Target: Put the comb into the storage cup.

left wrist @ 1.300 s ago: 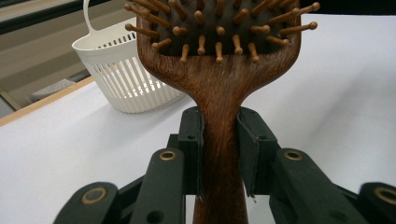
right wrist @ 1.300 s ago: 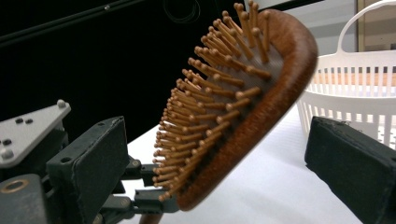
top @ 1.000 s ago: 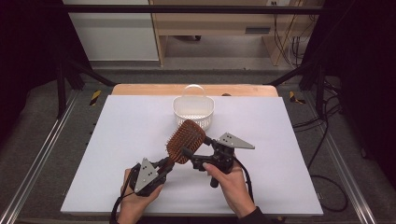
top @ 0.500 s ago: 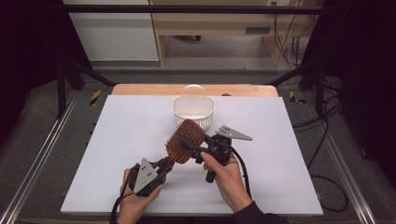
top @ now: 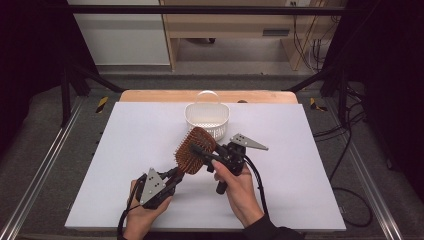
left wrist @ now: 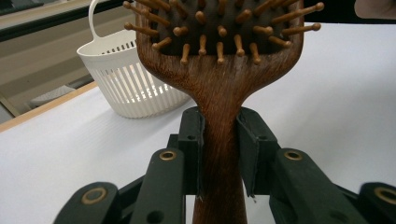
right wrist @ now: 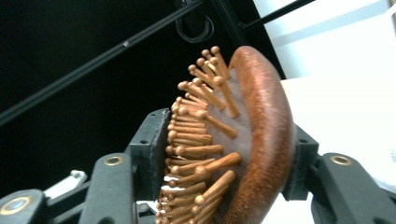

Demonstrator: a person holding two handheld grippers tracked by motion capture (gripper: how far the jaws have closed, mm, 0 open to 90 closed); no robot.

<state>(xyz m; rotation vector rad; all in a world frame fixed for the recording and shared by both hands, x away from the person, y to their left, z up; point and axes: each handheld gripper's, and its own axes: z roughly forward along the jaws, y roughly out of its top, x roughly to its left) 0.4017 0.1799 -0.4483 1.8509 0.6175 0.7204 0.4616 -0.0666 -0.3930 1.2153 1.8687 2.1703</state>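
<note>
The left gripper (left wrist: 219,154) pinches the narrow handle of the brown wooden paddle hairbrush with wooden ball-tipped pins (left wrist: 219,60); its two black pads press against either side of the handle just below the point where it widens into the head. In the high view this left gripper (top: 172,176) sits on the side of the brush away from the white slotted plastic basket with a loop handle (top: 207,119), with the person's left hand (top: 145,207) wrapped round its body.

The right gripper (right wrist: 224,158) straddles the brush head, one pad against the pin tips, the other against the smooth rounded back; its jaws have just been closing on the head. In the high view the right gripper (top: 202,151) reaches the head from the side, held by the right hand (top: 237,187).

The hairbrush (top: 195,156) is lifted off the white tabletop (top: 310,165), tilted, its head just beside the basket, on the person's side of it.
</note>
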